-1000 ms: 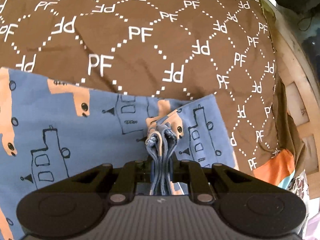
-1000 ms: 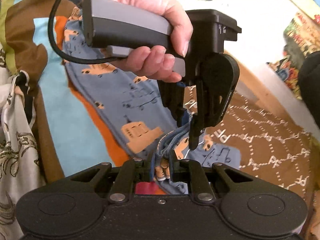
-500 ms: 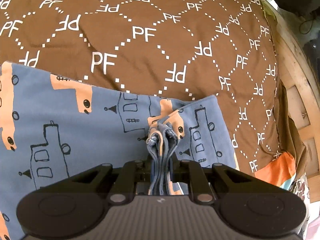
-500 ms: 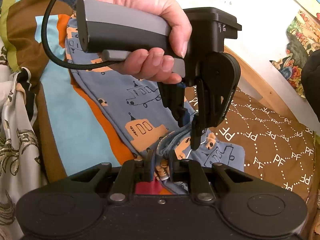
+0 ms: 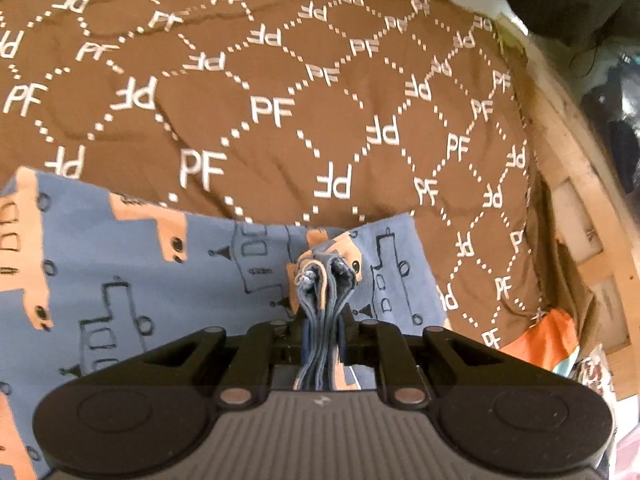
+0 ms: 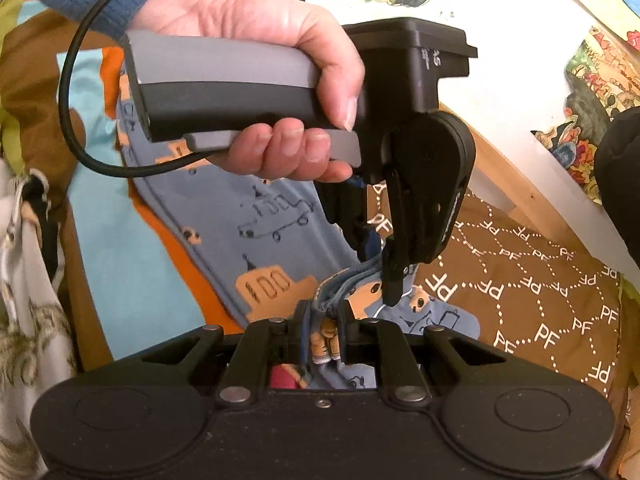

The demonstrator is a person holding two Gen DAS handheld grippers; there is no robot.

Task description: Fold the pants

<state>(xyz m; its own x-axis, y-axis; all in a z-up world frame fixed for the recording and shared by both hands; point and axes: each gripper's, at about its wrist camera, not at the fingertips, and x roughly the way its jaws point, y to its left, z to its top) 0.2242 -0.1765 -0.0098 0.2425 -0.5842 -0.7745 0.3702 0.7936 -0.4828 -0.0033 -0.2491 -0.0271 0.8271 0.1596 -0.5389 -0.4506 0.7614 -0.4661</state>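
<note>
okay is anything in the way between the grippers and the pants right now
Nothing visible. Both grippers are already clamped on the bunched edge of the pants: the left gripper and the right gripper, side by side over the blanket.

"PF" all over the brown blanket (image 5: 280,80)

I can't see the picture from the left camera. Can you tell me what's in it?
The left tongs are shut on a bunched edge of blue pants printed with orange and outlined trucks. The pants lie on a brown blanket covered in white "PF" letters. A wooden frame runs along the right side.
</note>
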